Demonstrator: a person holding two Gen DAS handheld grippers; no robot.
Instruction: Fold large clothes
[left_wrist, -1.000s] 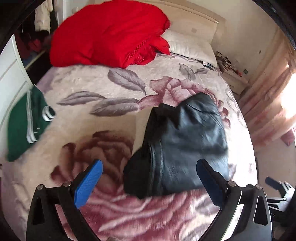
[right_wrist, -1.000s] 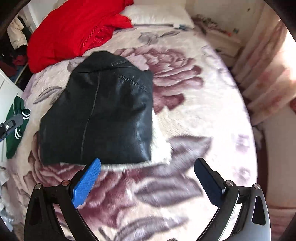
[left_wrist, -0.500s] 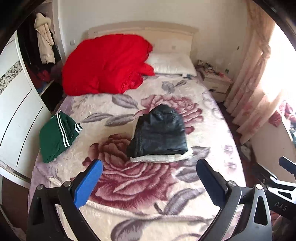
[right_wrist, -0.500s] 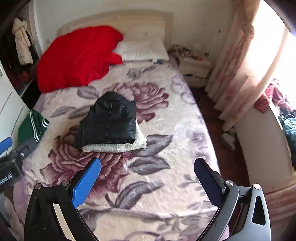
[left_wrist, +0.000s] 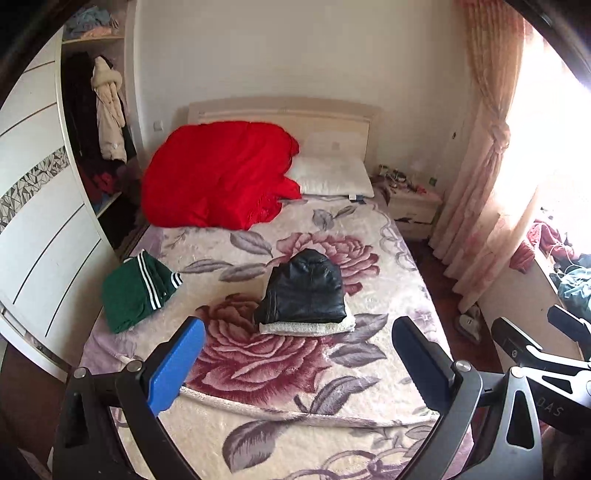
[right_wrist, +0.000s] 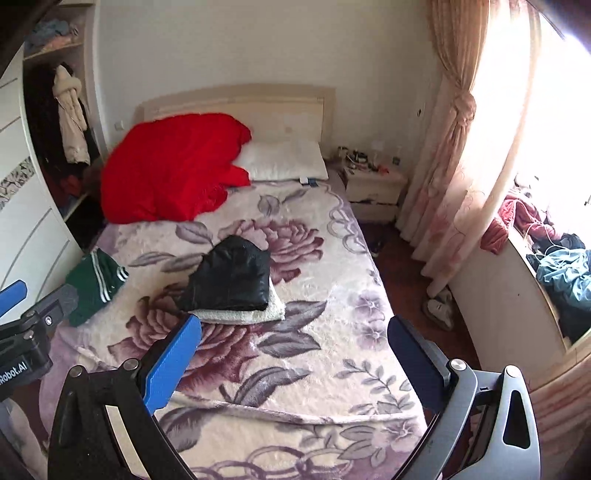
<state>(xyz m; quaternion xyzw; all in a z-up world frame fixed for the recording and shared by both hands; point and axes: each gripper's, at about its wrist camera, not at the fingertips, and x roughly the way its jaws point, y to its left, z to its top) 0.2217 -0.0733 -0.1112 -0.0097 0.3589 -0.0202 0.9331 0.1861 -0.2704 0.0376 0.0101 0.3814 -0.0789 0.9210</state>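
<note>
Standing at the foot of the bed (left_wrist: 388, 258), both tongs held back, well apart from everything on it. Bed fills most of the room, floral blanket (left_wrist: 280, 369) spread flat across it. Red quilt (left_wrist: 218, 177) heaped at the head on the left, white pillow (left_wrist: 332, 177) beside it. Black leather jacket (left_wrist: 306, 291) lies mid-bed, folded into a compact block, fleece lining (left_wrist: 306, 328) showing along its near edge; right view shows the same bundle (right_wrist: 232, 277). Green striped garment (left_wrist: 136, 288) near the left edge of the bed, also folded, well apart from the jacket. Nightstand (left_wrist: 413, 206) right of the pillow, curtain (left_wrist: 480, 177) by the window.

Left tongs (left_wrist: 299, 369) wide open, nothing between the fingers. Right tongs (right_wrist: 295, 360) wide open too, empty.

Step, by my read: fold on the jacket looks finished, tongs retreated, likely end of this item. Next move would call for either fetching another large garment or, if the bundle needs tidying, reaching forward to its near edge with both tongs. No unfolded garment clearly visible on the bed.
</note>
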